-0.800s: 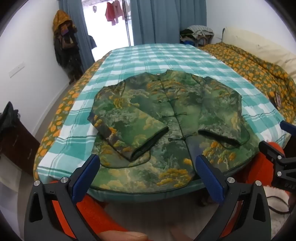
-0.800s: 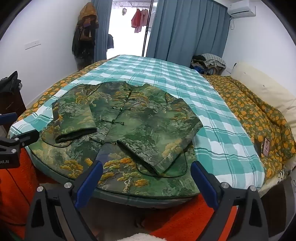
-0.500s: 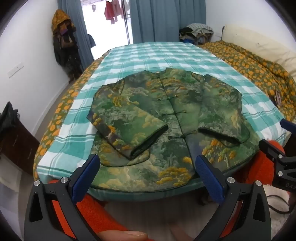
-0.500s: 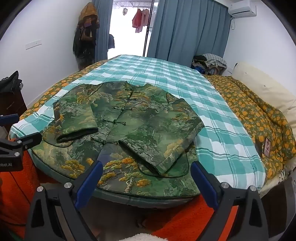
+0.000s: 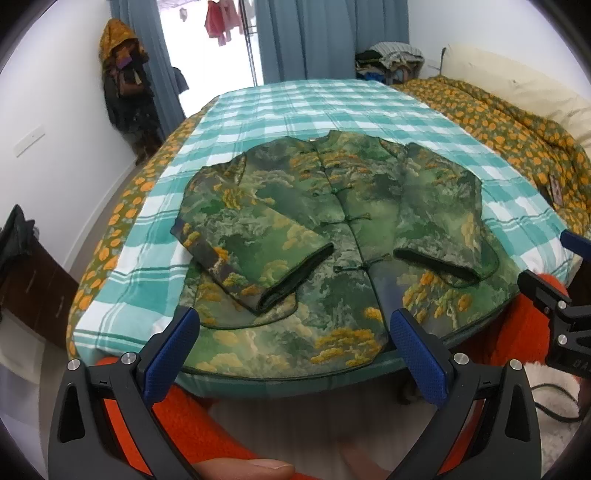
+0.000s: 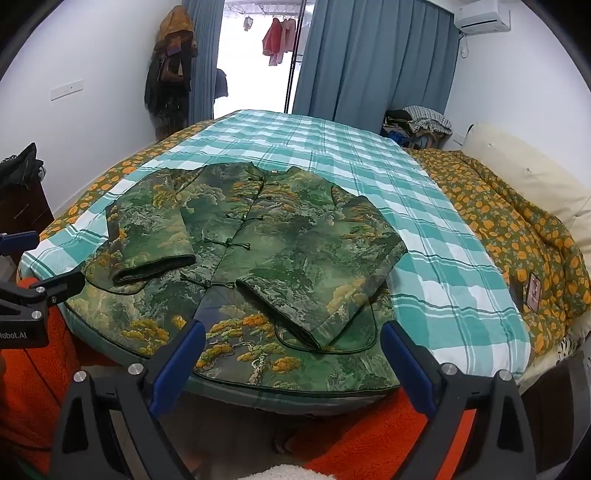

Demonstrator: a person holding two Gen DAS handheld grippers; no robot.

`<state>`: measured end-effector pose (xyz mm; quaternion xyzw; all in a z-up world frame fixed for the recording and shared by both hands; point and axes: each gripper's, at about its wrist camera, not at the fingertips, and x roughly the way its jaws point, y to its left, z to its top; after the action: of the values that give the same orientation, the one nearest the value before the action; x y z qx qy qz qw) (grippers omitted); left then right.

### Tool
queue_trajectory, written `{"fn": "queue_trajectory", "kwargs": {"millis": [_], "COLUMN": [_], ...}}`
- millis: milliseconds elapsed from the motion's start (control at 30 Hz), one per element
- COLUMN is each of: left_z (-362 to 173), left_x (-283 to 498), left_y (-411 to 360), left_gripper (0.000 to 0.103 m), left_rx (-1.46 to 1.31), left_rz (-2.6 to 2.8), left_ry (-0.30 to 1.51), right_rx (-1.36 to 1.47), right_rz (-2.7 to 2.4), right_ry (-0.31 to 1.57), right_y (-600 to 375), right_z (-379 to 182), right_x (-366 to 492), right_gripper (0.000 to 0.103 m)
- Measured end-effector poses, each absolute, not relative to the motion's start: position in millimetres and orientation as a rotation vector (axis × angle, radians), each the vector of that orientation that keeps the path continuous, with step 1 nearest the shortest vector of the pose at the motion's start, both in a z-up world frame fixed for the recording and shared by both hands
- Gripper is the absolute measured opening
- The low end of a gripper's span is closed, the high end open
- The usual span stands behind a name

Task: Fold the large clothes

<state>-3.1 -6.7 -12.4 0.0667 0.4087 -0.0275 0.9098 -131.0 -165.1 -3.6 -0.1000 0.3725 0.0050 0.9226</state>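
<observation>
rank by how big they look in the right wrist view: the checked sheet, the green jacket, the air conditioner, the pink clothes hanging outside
1. checked sheet
2. green jacket
3. air conditioner and pink clothes: both small and far off, too alike to rank.

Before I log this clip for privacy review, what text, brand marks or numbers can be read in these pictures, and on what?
"Robot.AI": on the left gripper body, right wrist view; its start is cut off at the picture's edge.
Partial white letters on the right gripper body, left wrist view: too cut off to read.
Tag on the orange quilt: too small to read.
Nothing readable on the jacket.
</observation>
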Motion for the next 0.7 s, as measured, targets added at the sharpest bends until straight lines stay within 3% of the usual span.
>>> {"fn": "queue_trajectory", "kwargs": {"millis": [700], "left_z": [-16.0], "left_x": [-2.0], "left_y": [-12.7], "left_gripper": [0.102], "left_rx": [0.183], "left_rz": [-0.057], "left_ry": [0.88], "right_rx": [-0.202], "right_rz": [0.009], "right_ry": [0.765], "right_y": [-165.9], "right_z": [-2.5], "right_x": [-131.8], "right_gripper": [0.098]}}
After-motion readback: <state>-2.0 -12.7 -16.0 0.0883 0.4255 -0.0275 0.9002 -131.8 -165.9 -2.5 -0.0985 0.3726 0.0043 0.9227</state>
